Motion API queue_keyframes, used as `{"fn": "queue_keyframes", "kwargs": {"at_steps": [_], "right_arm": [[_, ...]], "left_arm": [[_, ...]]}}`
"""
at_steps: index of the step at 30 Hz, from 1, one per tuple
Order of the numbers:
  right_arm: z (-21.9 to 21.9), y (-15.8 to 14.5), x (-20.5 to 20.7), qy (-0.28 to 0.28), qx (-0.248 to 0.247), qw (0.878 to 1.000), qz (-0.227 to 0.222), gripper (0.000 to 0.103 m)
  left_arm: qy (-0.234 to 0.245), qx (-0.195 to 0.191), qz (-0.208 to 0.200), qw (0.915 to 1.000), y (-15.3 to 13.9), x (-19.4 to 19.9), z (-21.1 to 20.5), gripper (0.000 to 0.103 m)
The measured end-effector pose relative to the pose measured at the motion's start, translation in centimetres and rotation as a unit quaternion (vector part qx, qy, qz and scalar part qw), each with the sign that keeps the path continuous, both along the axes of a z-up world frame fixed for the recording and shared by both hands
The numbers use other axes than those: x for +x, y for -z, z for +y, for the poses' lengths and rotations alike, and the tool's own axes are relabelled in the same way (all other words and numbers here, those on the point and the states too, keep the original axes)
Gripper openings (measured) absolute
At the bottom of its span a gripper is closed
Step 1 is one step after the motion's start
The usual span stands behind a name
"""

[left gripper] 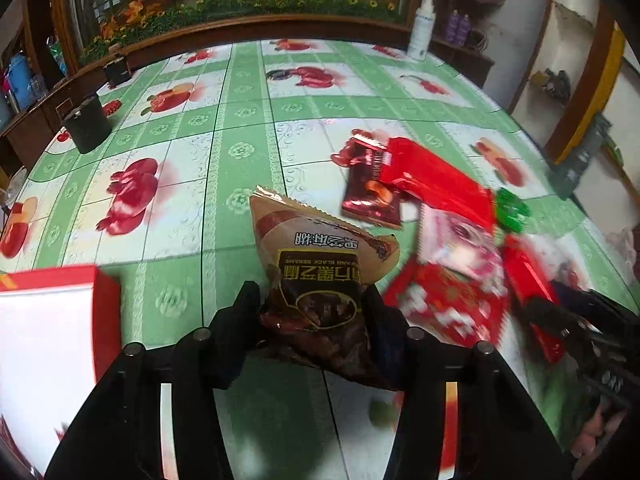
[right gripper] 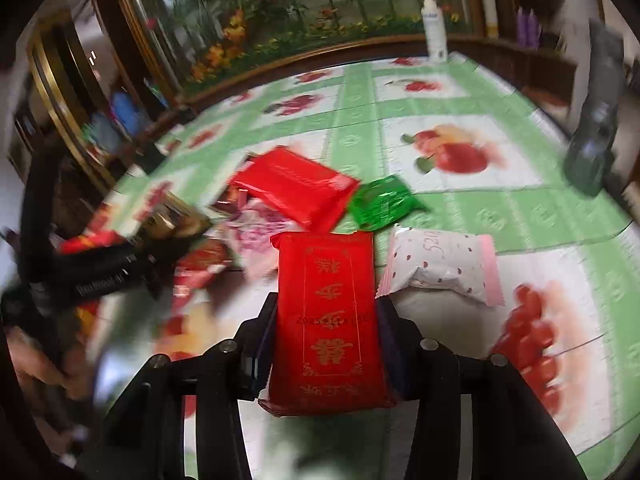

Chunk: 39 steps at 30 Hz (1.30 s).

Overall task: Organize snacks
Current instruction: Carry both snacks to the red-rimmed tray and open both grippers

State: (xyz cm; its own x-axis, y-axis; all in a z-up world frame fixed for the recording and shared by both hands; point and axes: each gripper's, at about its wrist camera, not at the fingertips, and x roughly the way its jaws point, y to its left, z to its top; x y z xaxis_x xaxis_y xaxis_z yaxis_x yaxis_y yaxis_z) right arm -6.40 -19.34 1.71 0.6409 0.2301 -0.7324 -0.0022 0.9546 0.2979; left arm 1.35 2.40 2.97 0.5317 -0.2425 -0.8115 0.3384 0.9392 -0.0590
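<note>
My left gripper (left gripper: 312, 308) is shut on the lower end of a brown and gold snack packet (left gripper: 320, 256), which stands up from the green fruit-print tablecloth (left gripper: 240, 120). My right gripper (right gripper: 328, 320) is shut on a flat red packet with gold characters (right gripper: 328, 312), its pads pressing both long edges. A loose pile of snacks lies beyond: a plain red packet (right gripper: 296, 188), a green packet (right gripper: 380, 200), a white packet with pink ends (right gripper: 440, 268) and a pink floral one (right gripper: 256, 236). In the left wrist view the pile includes a dark red packet (left gripper: 372, 196).
A red and white box (left gripper: 52, 320) sits at the near left of the table. A black cup (left gripper: 88, 124) stands at the far left, a white spray bottle (right gripper: 434, 28) at the back edge, and a dark bottle (right gripper: 592, 148) at the right. A wooden-framed flower picture backs the table.
</note>
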Motion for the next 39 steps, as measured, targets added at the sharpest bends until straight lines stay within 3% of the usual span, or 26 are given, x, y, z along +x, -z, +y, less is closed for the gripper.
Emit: {"fn": "queue_keyframes", "kwargs": {"at_steps": [7,10,13,21,31,39], "right_arm": [[-1.4,0.1,-0.9,-0.018,0.129,0.991,0.001,0.047],[-1.0,-0.2,-1.5,-0.046,0.196,0.979,-0.006,0.047],[0.6,-0.6,-1.7,-0.077,0.233,0.969,-0.011,0.047],[8.5,-3.2,-2.4,-0.157,0.193,0.968,-0.047,0.047],[21.6,-3.5,0.5,-0.249,0.186,0.95,-0.022,0.046],[29.5,-2.6,2.3,-0.288,0.178,0.941,-0.009,0.046]], "left_arm": [[0.026,-0.02,-0.043,0.9985,-3.0,-5.8,1.9,0.049],[0.016,-0.02,-0.062,0.9977,-4.0,-7.9,3.5,0.049],[-0.002,-0.019,-0.076,0.9969,-4.7,-9.4,5.5,0.049],[-0.078,-0.027,-0.094,0.9922,-5.4,-11.2,12.0,0.049],[-0.169,0.01,-0.087,0.9817,-4.0,-11.6,18.8,0.05],[-0.202,0.017,-0.078,0.9761,-3.0,-11.9,21.6,0.05]]}}
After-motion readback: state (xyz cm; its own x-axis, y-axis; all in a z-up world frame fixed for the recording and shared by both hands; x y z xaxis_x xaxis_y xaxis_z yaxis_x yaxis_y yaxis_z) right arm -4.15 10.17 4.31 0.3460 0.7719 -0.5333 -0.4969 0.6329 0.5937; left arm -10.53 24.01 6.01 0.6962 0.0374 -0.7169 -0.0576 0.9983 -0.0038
